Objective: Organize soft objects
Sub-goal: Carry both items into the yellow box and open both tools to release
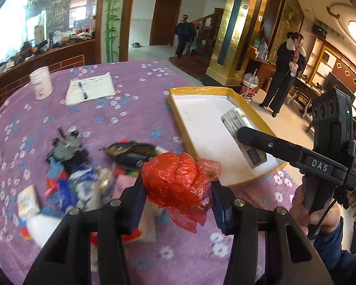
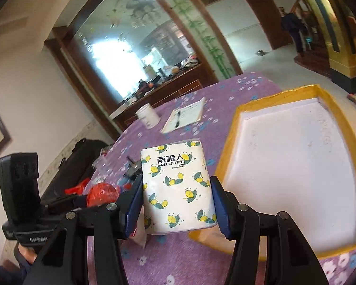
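My left gripper (image 1: 178, 190) is shut on a crumpled red plastic bag (image 1: 178, 185), held above the purple flowered tablecloth (image 1: 135, 109). My right gripper (image 2: 176, 201) is shut on a white tissue pack with lemon print (image 2: 178, 187), held near the left edge of the yellow-rimmed white tray (image 2: 239, 114). In the left wrist view the tray (image 1: 178, 111) lies to the right, and the right gripper (image 1: 242, 134) reaches over it with the tissue pack (image 1: 244, 133). The red bag also shows in the right wrist view (image 2: 102, 193).
A pile of mixed small items (image 1: 68, 173) lies left of the red bag, with a dark pouch (image 1: 130, 152) behind it. A white cup (image 1: 41, 85) and a notepad with pen (image 1: 90, 89) sit farther back. People stand in the room beyond the table.
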The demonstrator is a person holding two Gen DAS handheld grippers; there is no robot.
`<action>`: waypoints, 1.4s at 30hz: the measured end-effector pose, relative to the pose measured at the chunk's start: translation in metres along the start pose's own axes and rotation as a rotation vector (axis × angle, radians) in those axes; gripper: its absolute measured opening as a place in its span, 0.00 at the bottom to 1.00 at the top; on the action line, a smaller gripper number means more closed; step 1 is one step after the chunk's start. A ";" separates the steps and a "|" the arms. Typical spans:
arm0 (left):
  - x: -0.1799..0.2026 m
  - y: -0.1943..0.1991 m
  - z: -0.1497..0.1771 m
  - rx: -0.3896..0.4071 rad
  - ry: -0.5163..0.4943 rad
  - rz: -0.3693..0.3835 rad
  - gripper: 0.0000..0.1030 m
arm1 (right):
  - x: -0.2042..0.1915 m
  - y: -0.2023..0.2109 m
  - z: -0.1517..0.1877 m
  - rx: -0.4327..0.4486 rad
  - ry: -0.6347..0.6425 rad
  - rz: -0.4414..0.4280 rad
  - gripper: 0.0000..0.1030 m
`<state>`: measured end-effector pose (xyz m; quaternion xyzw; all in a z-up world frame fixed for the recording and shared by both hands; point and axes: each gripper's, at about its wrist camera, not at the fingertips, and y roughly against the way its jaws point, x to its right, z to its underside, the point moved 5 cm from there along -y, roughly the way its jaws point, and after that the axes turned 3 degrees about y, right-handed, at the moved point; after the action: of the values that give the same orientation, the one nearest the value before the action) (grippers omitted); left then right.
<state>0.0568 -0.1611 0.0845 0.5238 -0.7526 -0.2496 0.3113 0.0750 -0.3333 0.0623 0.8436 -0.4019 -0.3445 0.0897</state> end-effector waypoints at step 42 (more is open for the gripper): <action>0.056 -0.246 -0.108 -0.182 -0.022 -0.062 0.65 | 0.184 -0.066 -0.077 -0.057 -0.356 0.371 0.82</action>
<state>0.2772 -0.3001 -0.0028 0.5137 -0.7135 -0.3323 0.3413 0.2468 -0.4350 -0.0023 0.6784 -0.5496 -0.4765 0.1027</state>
